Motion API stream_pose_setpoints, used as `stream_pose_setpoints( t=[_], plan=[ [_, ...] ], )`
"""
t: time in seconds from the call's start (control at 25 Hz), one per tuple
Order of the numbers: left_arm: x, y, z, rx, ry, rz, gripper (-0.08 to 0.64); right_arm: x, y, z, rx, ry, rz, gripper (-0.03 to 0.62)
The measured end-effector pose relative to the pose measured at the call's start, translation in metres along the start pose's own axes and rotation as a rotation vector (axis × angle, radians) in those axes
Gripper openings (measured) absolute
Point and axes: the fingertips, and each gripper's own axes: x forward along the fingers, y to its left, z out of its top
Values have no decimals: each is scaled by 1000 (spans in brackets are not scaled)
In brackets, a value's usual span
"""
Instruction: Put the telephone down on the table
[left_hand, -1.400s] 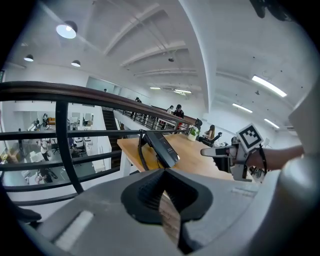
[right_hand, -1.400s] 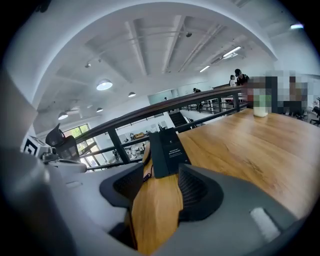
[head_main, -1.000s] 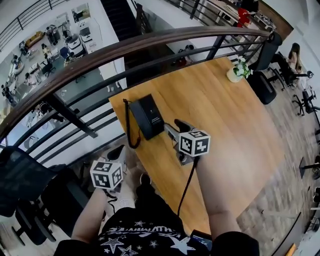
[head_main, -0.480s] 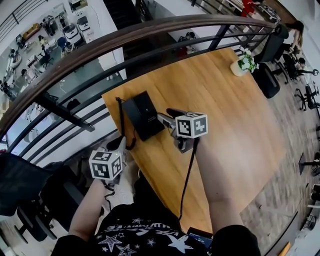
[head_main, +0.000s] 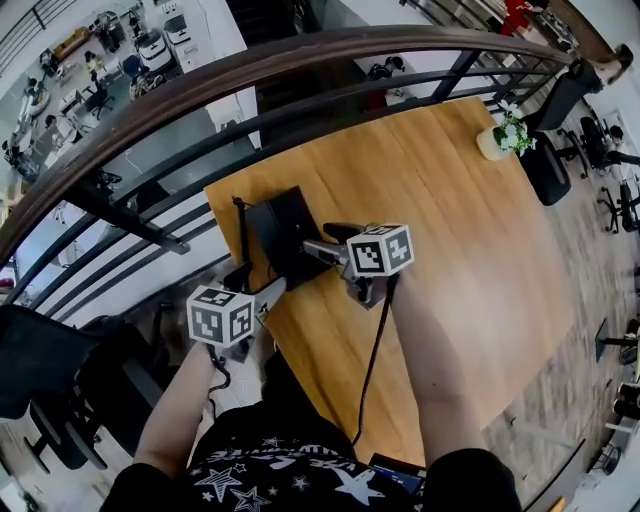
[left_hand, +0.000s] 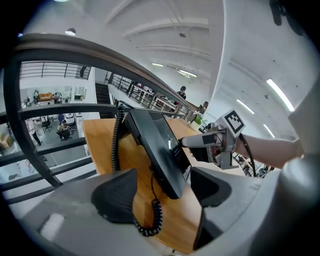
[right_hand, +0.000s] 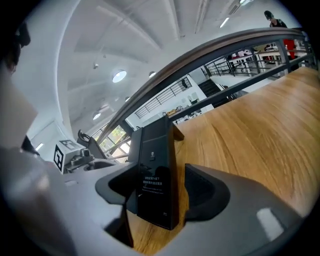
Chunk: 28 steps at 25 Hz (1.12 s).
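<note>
The black telephone (head_main: 285, 235) rests on the wooden table (head_main: 450, 230) near its left corner, its coiled cord (head_main: 243, 240) along the left side. My right gripper (head_main: 318, 248) reaches in from the right. Its jaws have just been opening and stand open, with the phone (right_hand: 155, 175) between them and a strip of wood showing beside the right pad. My left gripper (head_main: 262, 292) comes up from the near table edge. Its jaws have also just been opening and stand open around the phone's near end (left_hand: 160, 145) and the cord (left_hand: 152, 220), not pressing on either.
A dark curved railing (head_main: 300, 70) runs just behind the table, with a drop to a lower floor beyond. A potted plant (head_main: 505, 135) stands at the table's far right corner, near black office chairs (head_main: 550, 160). The right gripper's cable (head_main: 372, 360) hangs over the table.
My left gripper has moved up from below the table edge to the phone's near end. The right gripper stays at the phone, which has not shifted on the table.
</note>
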Motion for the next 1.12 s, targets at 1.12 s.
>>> stream_pose_setpoints(
  t=[1.12],
  plan=[
    [57,11,26,-127,23,-85,242,29,4,-18,-30,117,185,247]
  ],
)
